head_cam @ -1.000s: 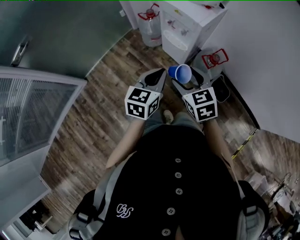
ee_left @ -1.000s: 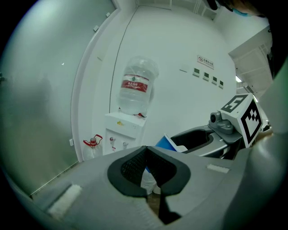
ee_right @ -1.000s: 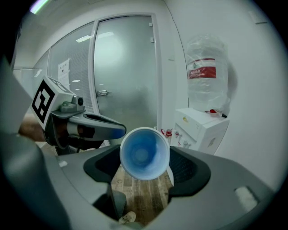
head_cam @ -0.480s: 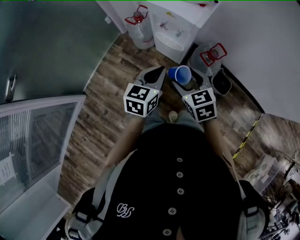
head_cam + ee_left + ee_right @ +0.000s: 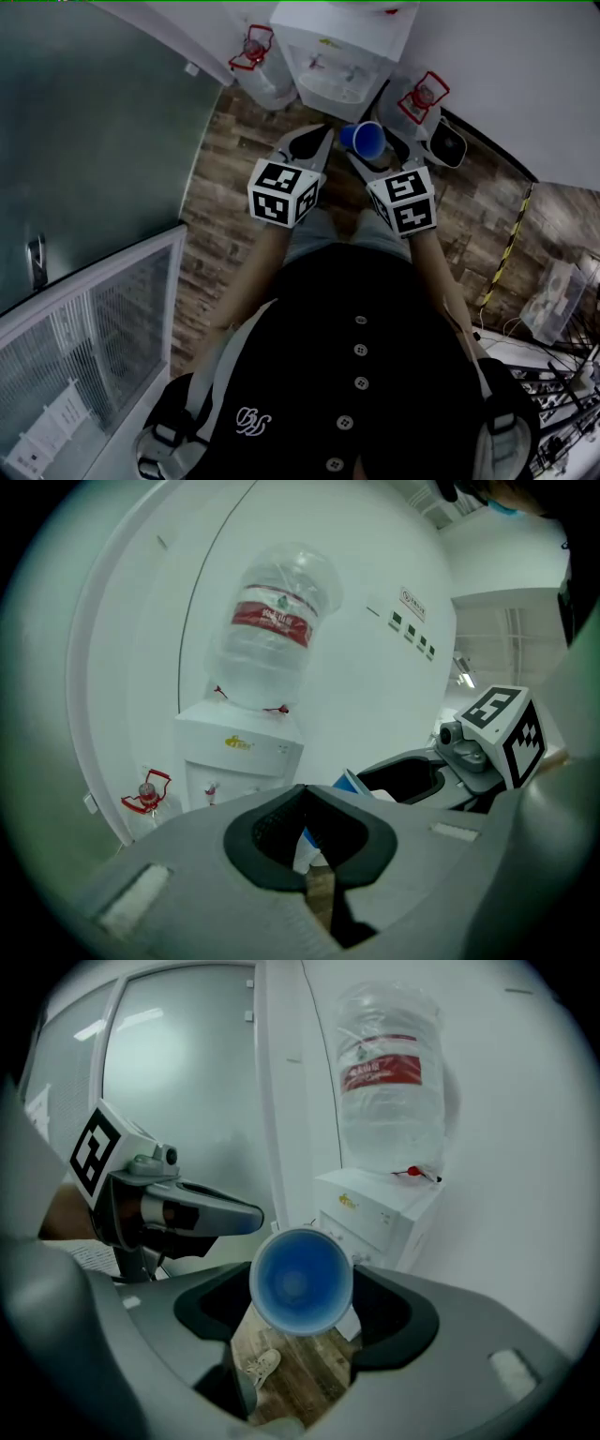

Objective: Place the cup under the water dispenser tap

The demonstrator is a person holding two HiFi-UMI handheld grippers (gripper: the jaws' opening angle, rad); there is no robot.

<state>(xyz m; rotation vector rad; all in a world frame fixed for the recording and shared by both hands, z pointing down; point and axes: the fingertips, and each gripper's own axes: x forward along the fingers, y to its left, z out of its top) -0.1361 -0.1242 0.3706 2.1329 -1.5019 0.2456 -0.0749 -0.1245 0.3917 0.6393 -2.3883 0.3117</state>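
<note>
Cup in right gripper now nearer the water dispenser.

Smooth plastic cup, clear plastic bottle (ribbed sides), matt wood-grain floor

Head view: water dispenser cut off by top edge. Left gripper view: cup mostly hidden behind jaws.

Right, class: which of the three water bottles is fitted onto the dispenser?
The red-labelled bottle, upside down on top of the white dispenser. The bottle left of it and the bottle right of it stand on the floor.
</note>
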